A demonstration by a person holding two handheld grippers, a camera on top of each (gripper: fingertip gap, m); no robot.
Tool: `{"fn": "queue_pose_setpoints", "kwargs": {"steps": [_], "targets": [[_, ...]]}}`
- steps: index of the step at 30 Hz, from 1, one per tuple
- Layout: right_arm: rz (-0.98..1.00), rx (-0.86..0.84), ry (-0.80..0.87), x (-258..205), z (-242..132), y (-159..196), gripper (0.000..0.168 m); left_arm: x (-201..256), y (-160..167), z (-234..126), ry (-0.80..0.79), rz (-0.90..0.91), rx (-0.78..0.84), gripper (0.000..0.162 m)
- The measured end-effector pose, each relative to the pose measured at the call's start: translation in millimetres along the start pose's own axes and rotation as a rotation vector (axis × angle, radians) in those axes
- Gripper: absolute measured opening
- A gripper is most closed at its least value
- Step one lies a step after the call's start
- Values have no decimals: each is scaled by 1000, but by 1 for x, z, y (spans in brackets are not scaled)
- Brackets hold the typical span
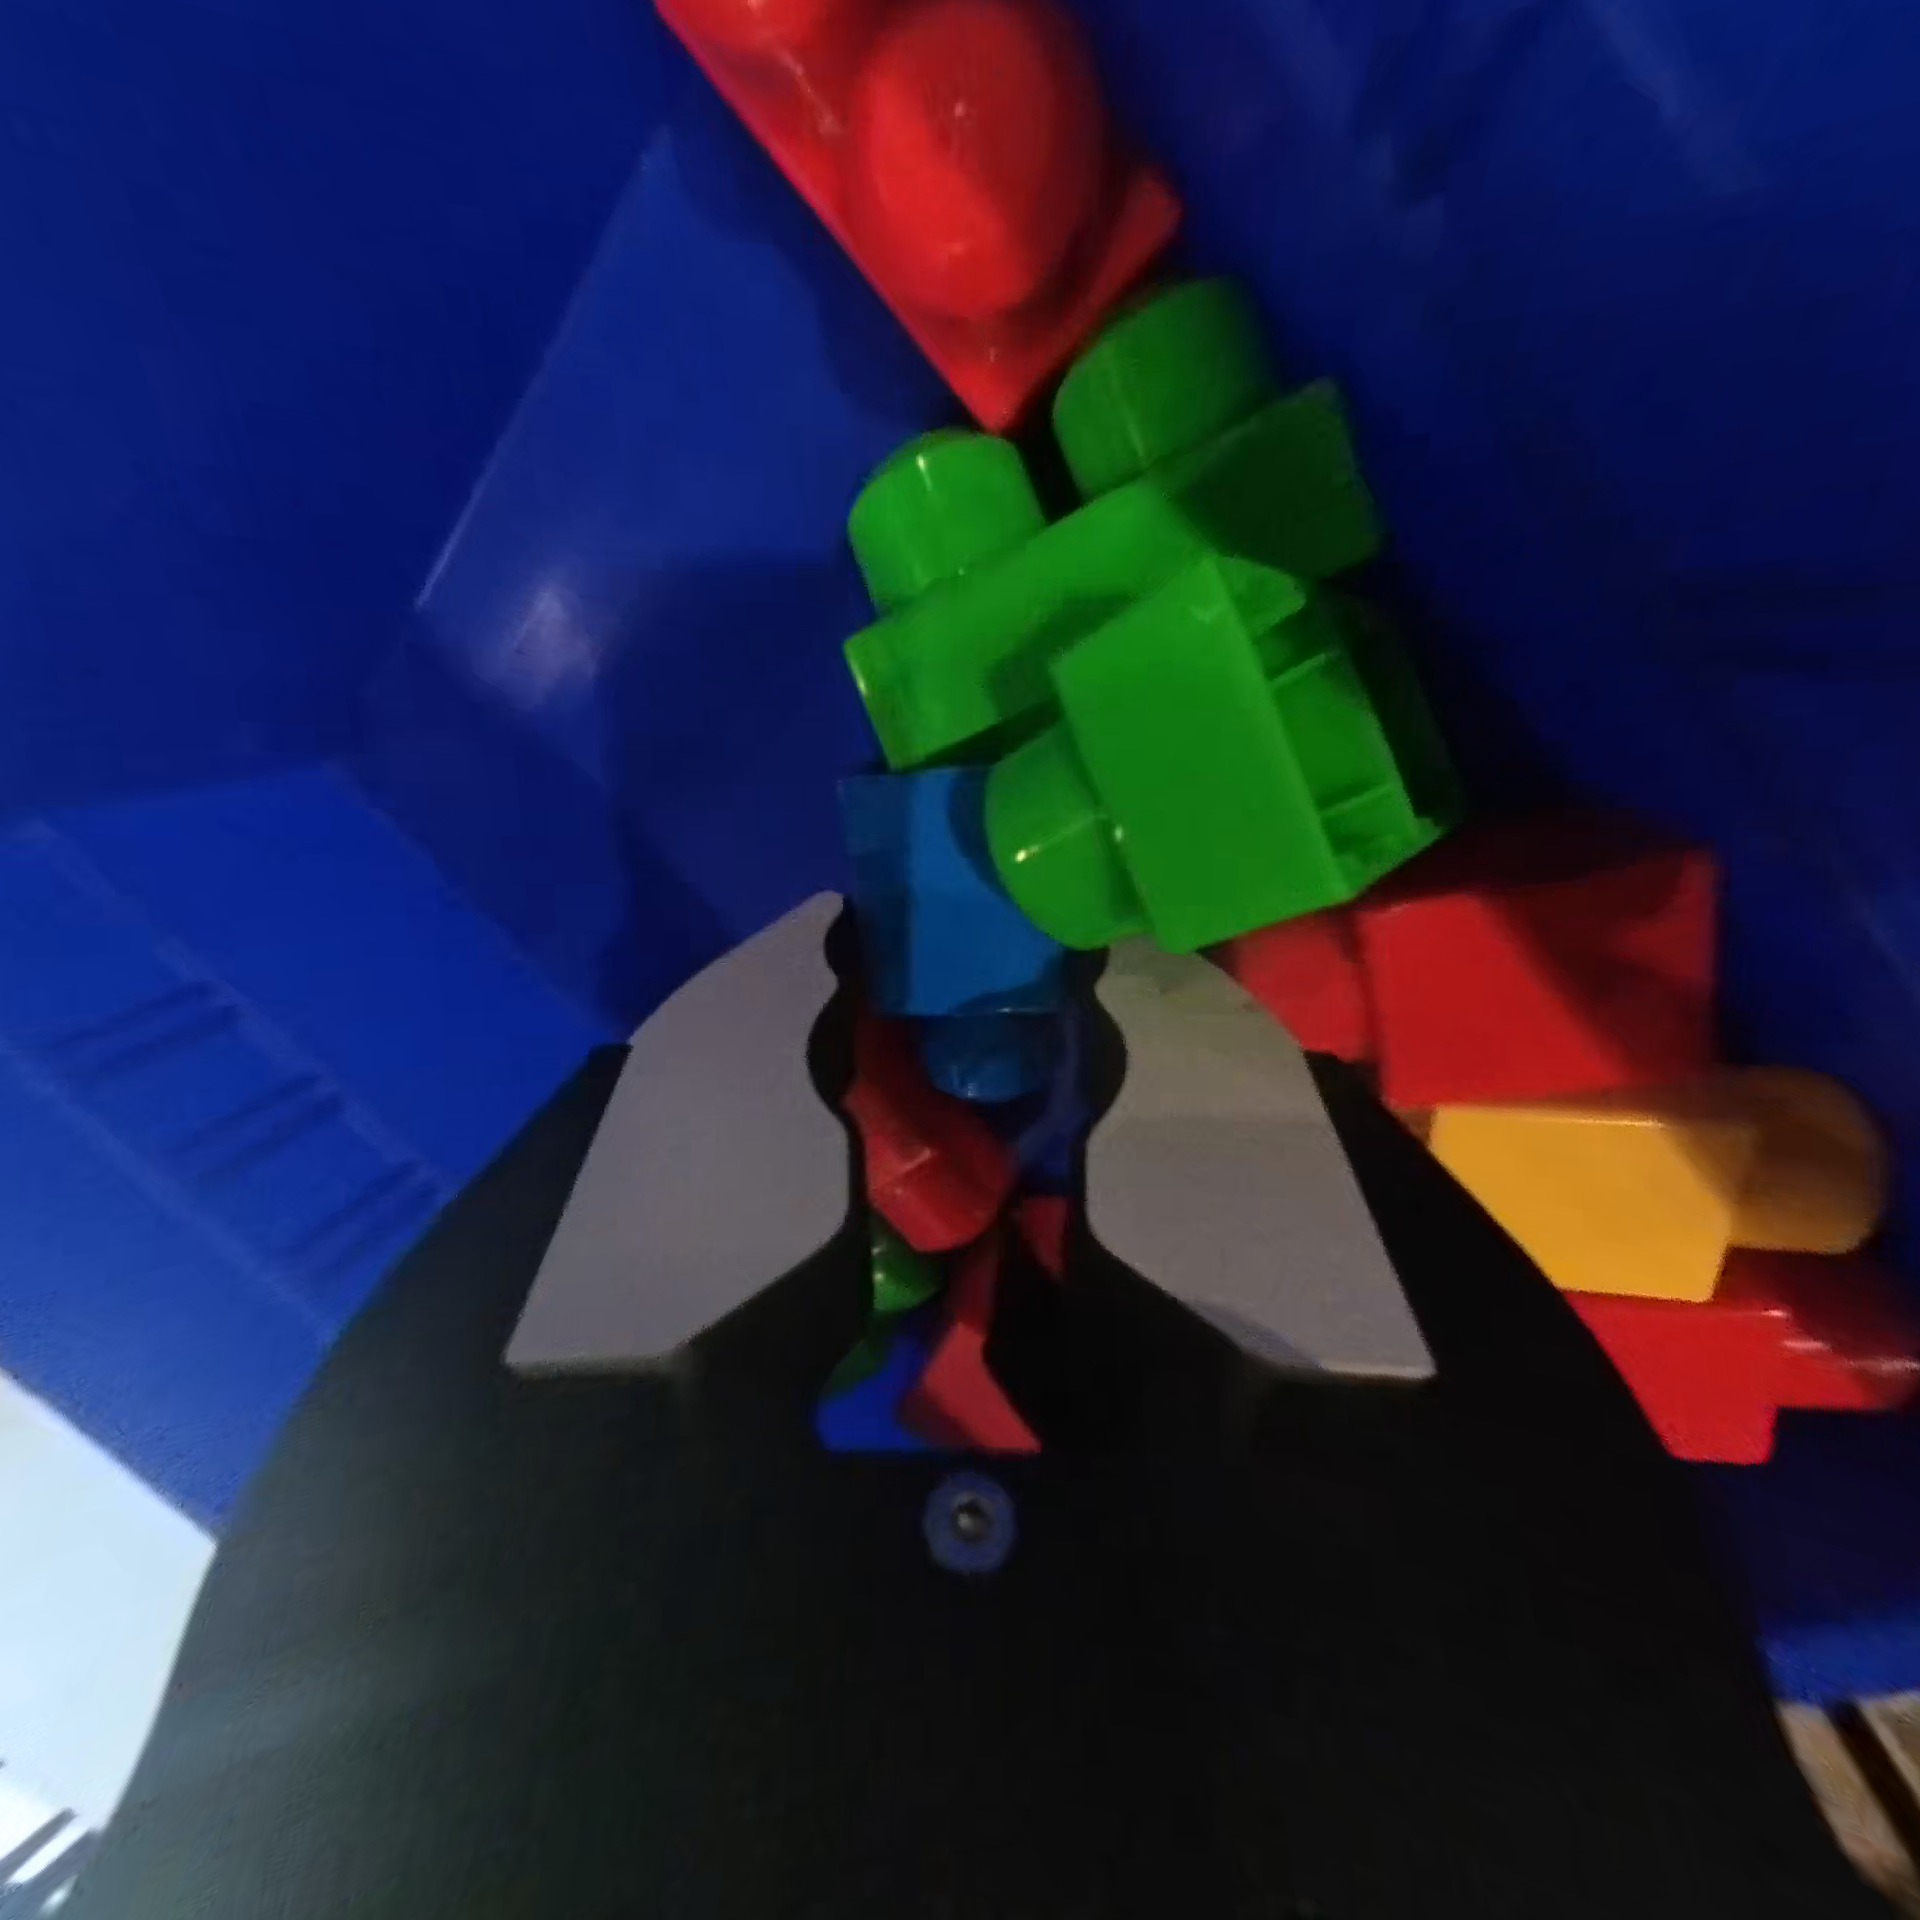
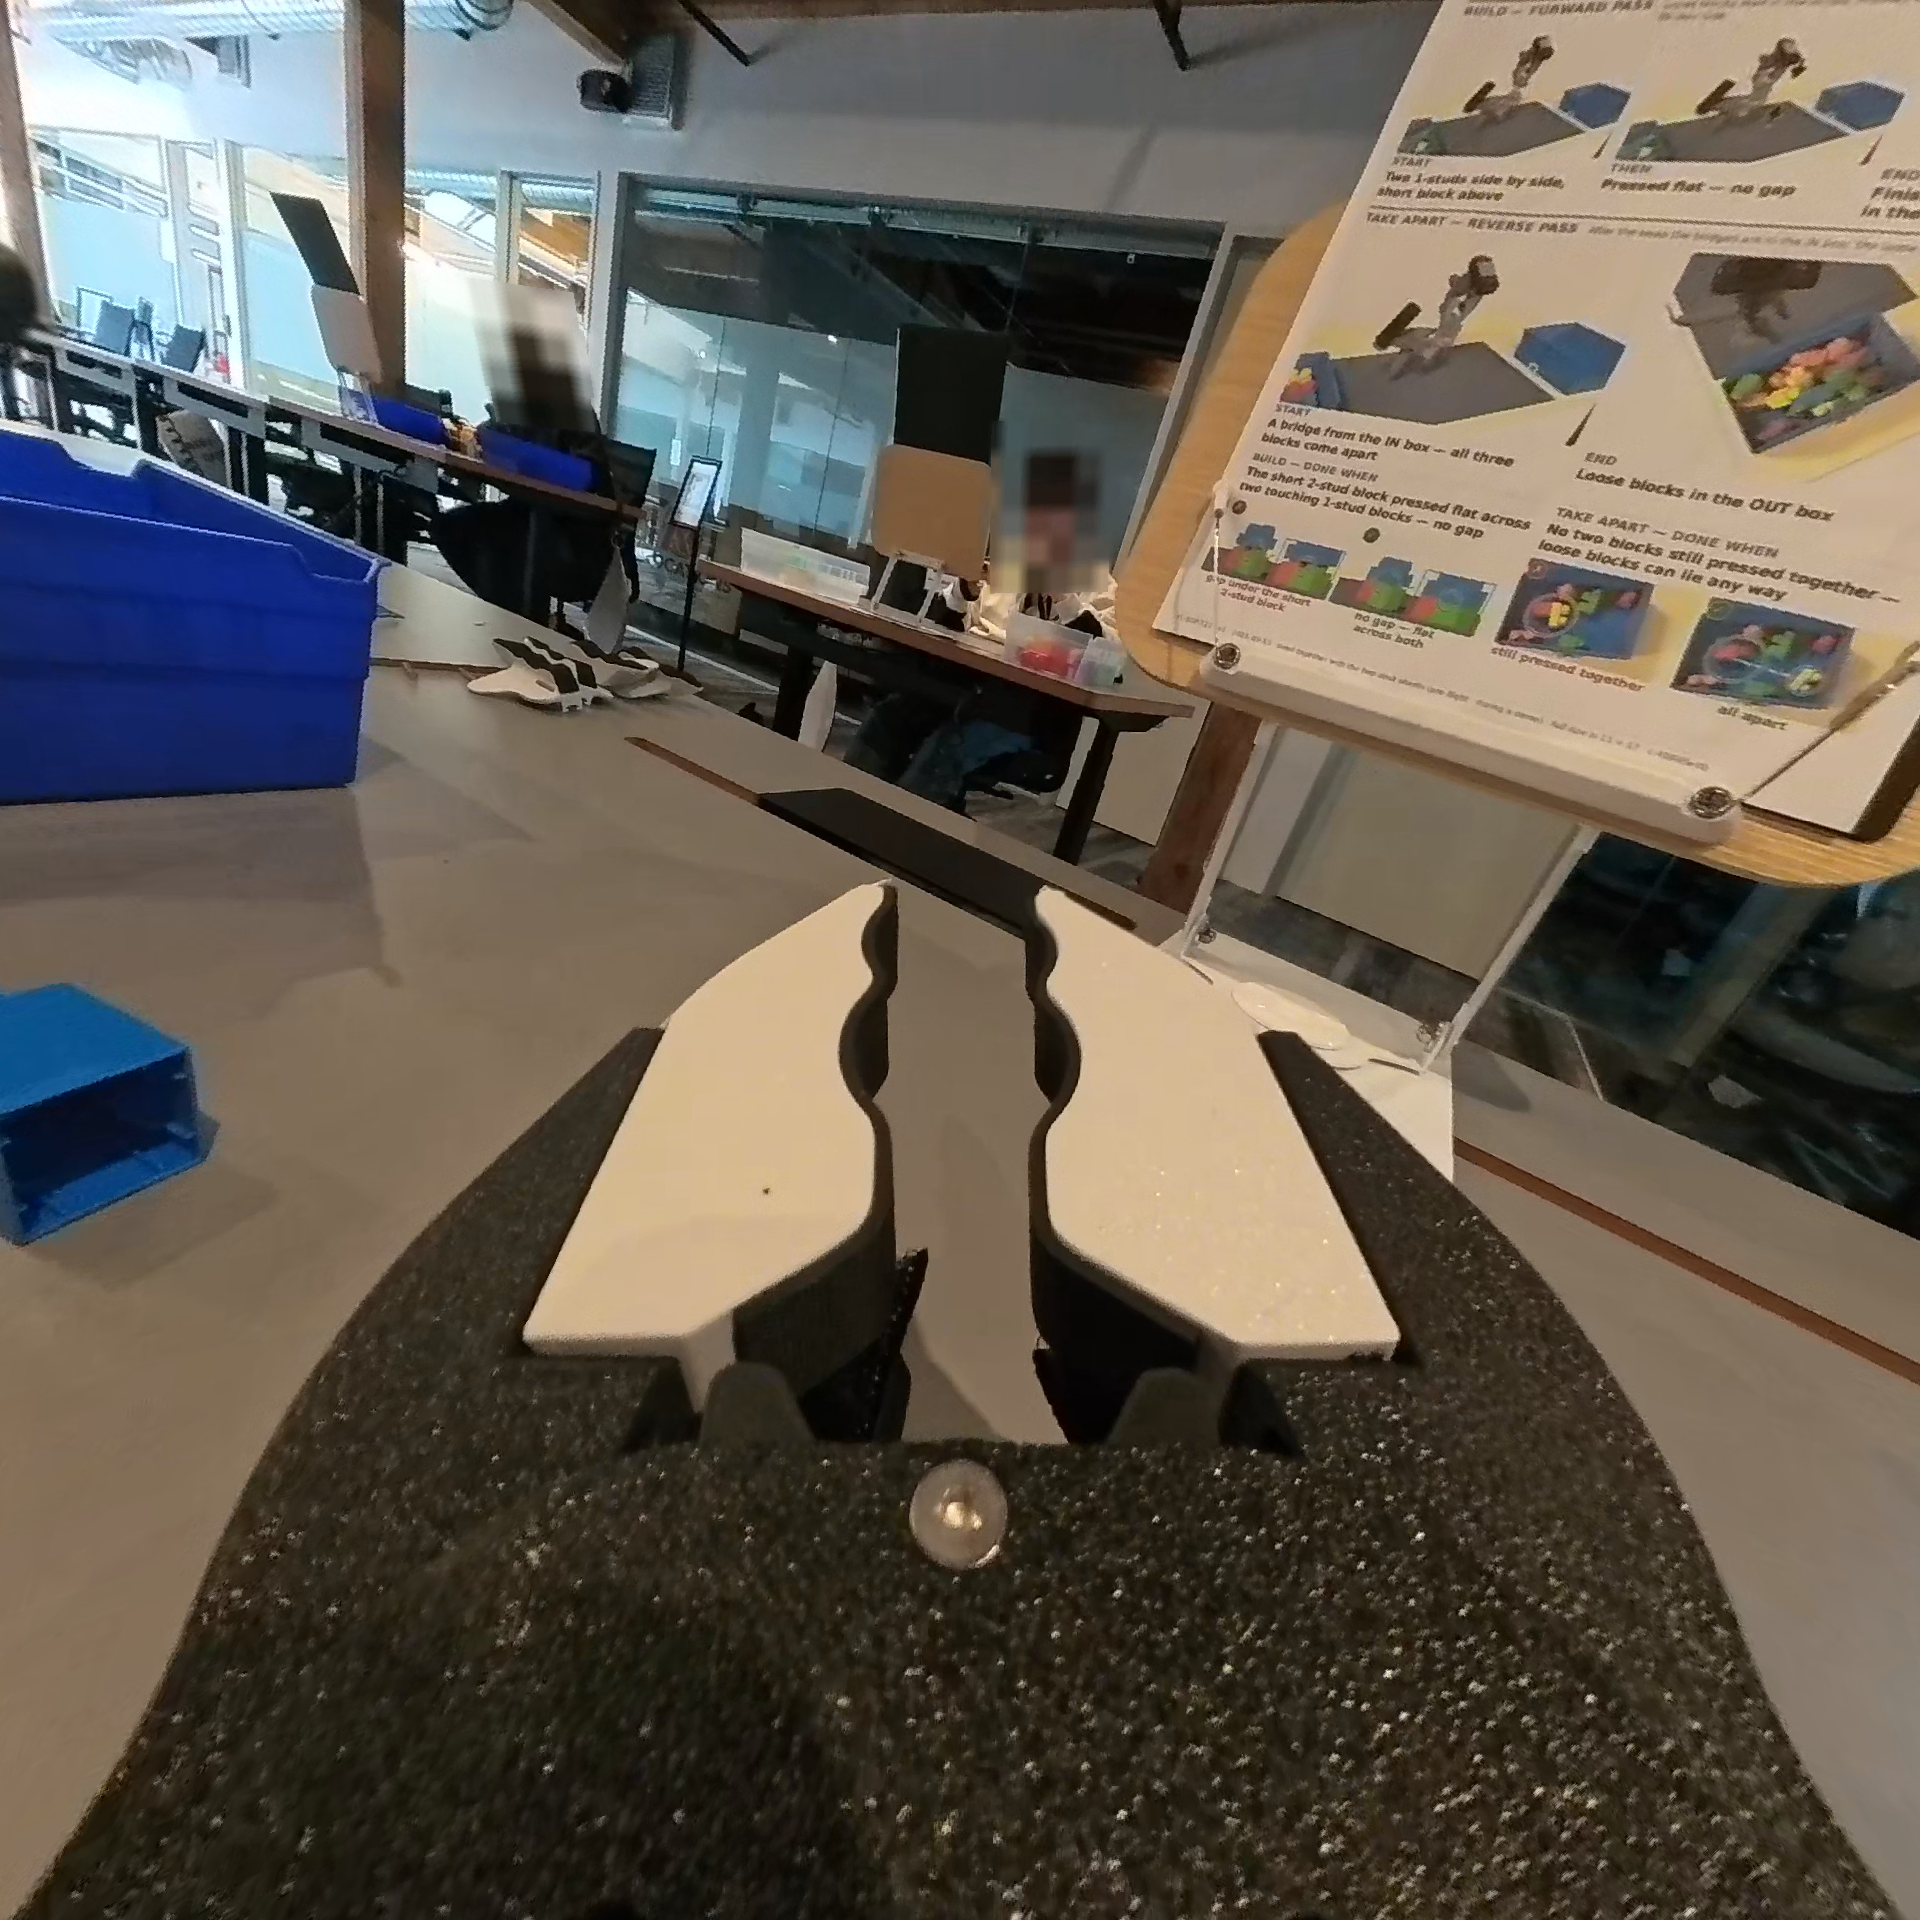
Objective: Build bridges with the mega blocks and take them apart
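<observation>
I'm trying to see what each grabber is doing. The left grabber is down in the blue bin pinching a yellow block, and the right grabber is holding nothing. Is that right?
Almost. The left wrist view shows the left gripper inside the blue bin closed around a blue block, not a yellow one. The yellow block lies off to the side, untouched. The right gripper is indeed empty.

Left wrist view: dim, saturated, with motion blur across the blue bin [image 1: 312, 520] walls and soft specular patches on them. Right wrist view: bright daylight from rear windows, glossy reflections on the grey worktop [image 2: 312, 883], strong wide-angle bending at frame edges, background soft.
</observation>
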State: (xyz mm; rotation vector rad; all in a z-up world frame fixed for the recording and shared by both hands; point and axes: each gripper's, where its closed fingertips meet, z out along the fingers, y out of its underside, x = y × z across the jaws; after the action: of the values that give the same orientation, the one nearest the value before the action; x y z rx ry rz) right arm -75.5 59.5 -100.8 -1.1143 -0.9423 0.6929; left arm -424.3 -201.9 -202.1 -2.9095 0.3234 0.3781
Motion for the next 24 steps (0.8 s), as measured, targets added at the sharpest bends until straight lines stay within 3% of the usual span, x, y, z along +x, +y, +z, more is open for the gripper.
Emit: {"fn": "queue_pose_setpoints", "kwargs": {"steps": [4,10,13,18,24], "targets": [[-1,3,-2,0,0,0,22,-12,-7,-24,-119,65,97,37],[-9,0,-3,-1,0,0,21,-10,-27,-102,-191,81,462,37],[-18,-1,0,-2,0,0,21,23,-48,-132,-132,211,611,37],[-24,7,6,-2,-1,-1,20,90,-95,-163,-32,430,717,37],[-30,13,11,-2,-2,-3,20,173,-157,-162,102,667,720,37]]}}
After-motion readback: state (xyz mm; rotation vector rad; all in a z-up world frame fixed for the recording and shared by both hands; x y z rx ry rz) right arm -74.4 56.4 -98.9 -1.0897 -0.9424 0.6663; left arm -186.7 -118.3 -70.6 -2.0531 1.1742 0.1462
